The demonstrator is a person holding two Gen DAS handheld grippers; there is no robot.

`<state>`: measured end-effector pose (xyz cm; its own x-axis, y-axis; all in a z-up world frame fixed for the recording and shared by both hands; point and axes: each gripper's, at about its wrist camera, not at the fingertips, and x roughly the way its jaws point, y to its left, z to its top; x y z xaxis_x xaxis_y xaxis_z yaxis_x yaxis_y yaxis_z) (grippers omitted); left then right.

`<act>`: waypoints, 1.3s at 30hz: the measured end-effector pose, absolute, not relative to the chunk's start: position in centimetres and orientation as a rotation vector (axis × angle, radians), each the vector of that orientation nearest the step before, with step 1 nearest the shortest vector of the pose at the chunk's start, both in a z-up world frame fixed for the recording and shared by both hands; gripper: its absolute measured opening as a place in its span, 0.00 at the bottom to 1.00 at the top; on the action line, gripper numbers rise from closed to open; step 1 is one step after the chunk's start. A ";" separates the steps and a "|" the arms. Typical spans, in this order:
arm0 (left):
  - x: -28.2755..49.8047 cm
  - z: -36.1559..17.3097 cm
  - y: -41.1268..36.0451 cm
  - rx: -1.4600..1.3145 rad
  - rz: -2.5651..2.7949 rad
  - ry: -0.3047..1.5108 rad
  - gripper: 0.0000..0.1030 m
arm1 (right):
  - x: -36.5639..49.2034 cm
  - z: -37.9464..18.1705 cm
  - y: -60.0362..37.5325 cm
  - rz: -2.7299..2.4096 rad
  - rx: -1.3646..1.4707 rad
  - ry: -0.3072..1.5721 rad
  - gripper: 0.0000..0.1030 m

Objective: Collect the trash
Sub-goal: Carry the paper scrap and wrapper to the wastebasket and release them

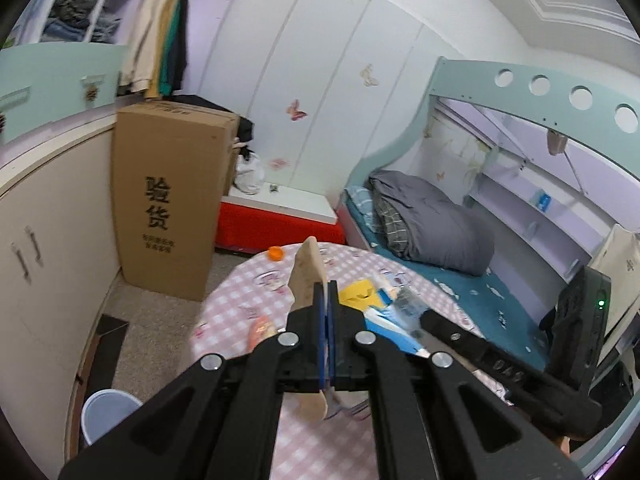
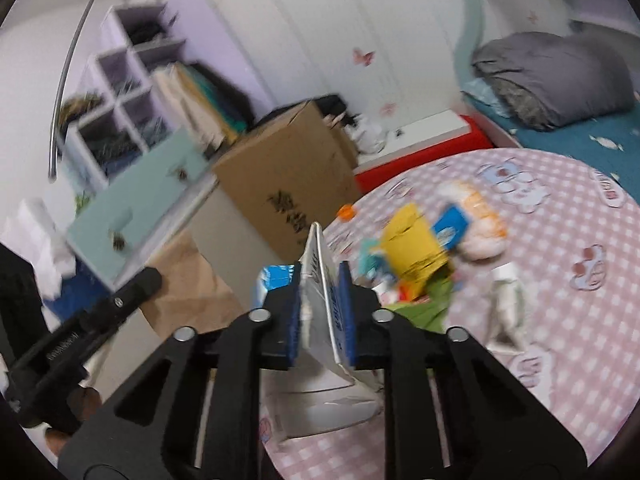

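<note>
Left claw [image 1: 327, 312] clamps a beige flat scrap [image 1: 306, 276] above the checked desk [image 1: 256, 292]. Right claw [image 2: 320, 300] pinches a white-and-blue wrapper [image 2: 320, 280]; a litter pile [image 2: 420, 252] lies just beyond it

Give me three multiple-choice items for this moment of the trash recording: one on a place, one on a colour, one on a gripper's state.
1. Where is the small orange bottle cap?
A. on the floor beside the bucket
B. on the far edge of the pink checked tablecloth
C. on the bed

2. What colour is the folded cardboard piece in the litter pile?
A. yellow
B. purple
C. black

3. What is the left gripper doing?
A. standing wide open and empty
B. shut on a thin beige flat scrap
C. shut on the orange cap

Answers: 1 B, the cap sits at the table's far rim, near the tall brown cardboard box. 2 A, it shows yellow in both wrist views. 3 B, the blue pads pinch the beige scrap, which sticks out above and below them.
</note>
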<state>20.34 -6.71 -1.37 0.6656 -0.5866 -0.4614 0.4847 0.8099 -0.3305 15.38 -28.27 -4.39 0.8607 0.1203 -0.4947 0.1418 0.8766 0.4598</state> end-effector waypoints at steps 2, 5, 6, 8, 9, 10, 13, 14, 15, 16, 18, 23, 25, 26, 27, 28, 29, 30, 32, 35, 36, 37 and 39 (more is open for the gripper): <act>20.7 -2.7 -5.5 -0.186 -0.579 0.616 0.01 | 16.7 -5.6 -26.1 -0.013 0.459 0.579 0.07; 21.1 -4.4 -3.8 -0.203 -0.547 0.655 0.01 | 18.0 -7.5 -23.9 0.017 0.451 0.636 0.07; 21.2 -5.0 -2.8 -0.216 -0.537 0.663 0.01 | 18.3 -7.8 -23.1 0.017 0.427 0.643 0.07; 21.5 -6.0 -0.6 -0.241 -0.501 0.672 0.01 | 18.9 -8.3 -21.2 0.043 0.402 0.661 0.06; 21.6 -6.3 0.4 -0.245 -0.481 0.669 0.01 | 19.2 -8.5 -20.6 0.057 0.399 0.669 0.06; 21.6 -6.5 1.3 -0.252 -0.460 0.665 0.01 | 19.4 -8.6 -19.8 0.073 0.393 0.676 0.06; 21.7 -7.4 5.3 -0.299 -0.400 0.667 0.01 | 20.6 -9.2 -16.2 0.130 0.363 0.696 0.06; 21.7 -7.7 6.5 -0.303 -0.378 0.668 0.01 | 21.1 -9.3 -15.2 0.147 0.354 0.704 0.06; 21.7 -8.1 8.1 -0.295 -0.331 0.668 0.01 | 21.5 -9.6 -13.9 0.165 0.340 0.713 0.06; 21.8 -8.6 9.2 -0.287 -0.292 0.668 0.01 | 21.9 -9.9 -12.6 0.180 0.325 0.722 0.06; 22.0 -9.6 12.1 -0.294 -0.213 0.683 0.01 | 23.1 -11.1 -9.6 0.224 0.302 0.750 0.06; 23.1 -12.7 18.1 -0.292 -0.031 0.732 0.01 | 25.8 -14.9 -3.0 0.304 0.250 0.822 0.06; 23.7 -14.4 20.4 -0.307 0.024 0.763 0.01 | 27.0 -16.9 -0.6 0.326 0.231 0.852 0.07; 23.9 -15.3 21.3 -0.320 0.043 0.778 0.01 | 27.5 -17.6 0.3 0.335 0.230 0.859 0.09; 24.3 -16.2 22.2 -0.324 0.068 0.792 0.01 | 28.1 -18.6 1.2 0.348 0.234 0.868 0.09; 24.6 -17.1 22.9 -0.322 0.095 0.807 0.01 | 28.6 -19.6 1.9 0.350 0.230 0.875 0.15; 25.1 -18.1 23.8 -0.322 0.117 0.826 0.01 | 29.3 -20.8 2.8 0.356 0.220 0.886 0.27; 25.4 -18.8 24.1 -0.323 0.132 0.840 0.01 | 29.7 -21.7 3.3 0.361 0.216 0.899 0.35; 26.1 -20.5 25.1 -0.332 0.154 0.879 0.01 | 30.3 -23.7 4.2 0.354 0.209 0.935 0.49; 26.9 -22.7 25.8 -0.357 0.147 0.934 0.01 | 30.2 -25.7 4.5 0.370 0.211 0.980 0.50; 27.0 -23.2 25.5 -0.354 0.148 0.942 0.01 | 30.2 -26.1 4.4 0.369 0.209 0.987 0.51; 27.1 -23.6 25.4 -0.354 0.148 0.950 0.01 | 30.0 -26.5 4.3 0.364 0.207 0.992 0.55; 27.5 -24.6 24.9 -0.360 0.135 0.973 0.01 | 29.8 -27.2 3.9 0.354 0.215 0.993 0.58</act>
<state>27.50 24.92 -24.62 0.5603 -0.0485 -0.8269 -0.2712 0.9325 -0.2385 29.81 3.88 -27.17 0.4964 0.3861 -0.7775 -0.1927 0.9223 0.3350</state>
